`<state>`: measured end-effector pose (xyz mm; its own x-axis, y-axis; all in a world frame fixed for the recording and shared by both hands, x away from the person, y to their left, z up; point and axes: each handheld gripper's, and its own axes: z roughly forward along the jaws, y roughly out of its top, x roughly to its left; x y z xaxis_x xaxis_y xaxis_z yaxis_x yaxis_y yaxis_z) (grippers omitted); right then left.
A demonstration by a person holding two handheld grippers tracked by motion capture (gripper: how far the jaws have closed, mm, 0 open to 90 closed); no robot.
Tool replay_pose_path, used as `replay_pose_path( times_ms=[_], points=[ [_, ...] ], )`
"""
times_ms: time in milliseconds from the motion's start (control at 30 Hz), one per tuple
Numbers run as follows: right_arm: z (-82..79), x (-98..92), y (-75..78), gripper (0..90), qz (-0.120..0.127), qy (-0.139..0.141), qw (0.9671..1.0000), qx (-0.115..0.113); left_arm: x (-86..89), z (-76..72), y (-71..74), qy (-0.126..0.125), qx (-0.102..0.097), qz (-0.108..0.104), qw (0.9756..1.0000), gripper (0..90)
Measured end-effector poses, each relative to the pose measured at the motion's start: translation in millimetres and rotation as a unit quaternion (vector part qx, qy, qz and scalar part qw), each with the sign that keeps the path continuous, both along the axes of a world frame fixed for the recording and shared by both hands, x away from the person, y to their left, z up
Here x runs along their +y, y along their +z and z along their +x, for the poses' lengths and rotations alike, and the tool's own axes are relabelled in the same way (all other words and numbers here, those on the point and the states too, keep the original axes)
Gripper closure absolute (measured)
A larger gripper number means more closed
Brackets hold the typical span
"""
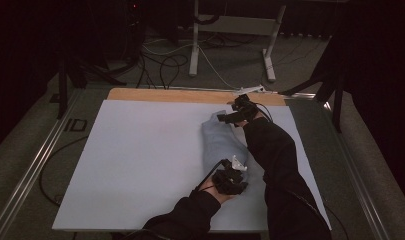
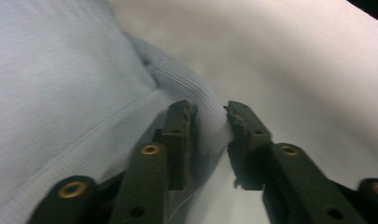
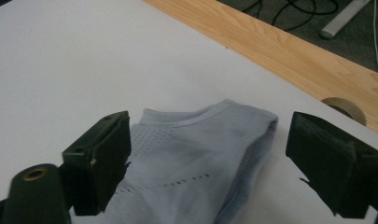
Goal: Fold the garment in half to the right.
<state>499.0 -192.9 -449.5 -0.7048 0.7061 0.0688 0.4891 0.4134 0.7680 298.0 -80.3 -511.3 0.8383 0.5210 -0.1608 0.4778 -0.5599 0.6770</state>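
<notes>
Left gripper (image 2: pixel 210 122) pinched the folded garment's (image 1: pixel 221 142) ribbed hem loosely; right gripper (image 3: pixel 205 158) was spread above its collar. Risk: hem slips free, the fold opens.

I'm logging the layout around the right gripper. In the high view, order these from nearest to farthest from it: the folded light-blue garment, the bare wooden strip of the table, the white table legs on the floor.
1. Folded garment: right by the right gripper, on the white sheet.
2. Wooden strip: just beyond, along the far table edge.
3. White table legs: farthest, on the floor behind.
</notes>
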Motion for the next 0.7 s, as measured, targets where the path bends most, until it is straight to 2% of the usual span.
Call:
replay_pose_path(
  times_ms=[167,300,433,600,667,700],
  points=[
    [-5.5,1.2,-3.2,13.5,0.001,-0.002,1.0,-0.006,-2.4,-1.3,-1.7,-0.016,0.015,0.004,0.9998,61.6],
    [-8.1,1.0,-6.7,13.5,0.004,-0.002,1.0,-0.002,-7.1,-4.3,-2.8,-0.032,0.026,0.002,0.9992,59.2],
    [-9.5,1.3,-7.7,13.5,0.002,0.001,1.0,-0.003,-9.0,-6.2,-4.6,-0.038,0.027,0.001,0.9989,57.3],
    [-10.4,1.0,-5.1,11.6,0.005,-0.003,1.0,-0.007,-5.0,-8.5,1.4,-0.052,0.017,0.002,0.9985,49.7],
    [-10.6,-0.4,-4.1,10.8,0.01,-0.007,0.9999,-0.01,-0.3,-10.1,7.4,-0.059,0.008,0.0,0.9983,45.3],
    [-10.6,-1.1,-3.8,10.8,0.01,-0.006,0.9999,-0.01,2.9,-10.7,10.7,-0.064,0.002,-0.009,0.9979,43.3]
  ],
)
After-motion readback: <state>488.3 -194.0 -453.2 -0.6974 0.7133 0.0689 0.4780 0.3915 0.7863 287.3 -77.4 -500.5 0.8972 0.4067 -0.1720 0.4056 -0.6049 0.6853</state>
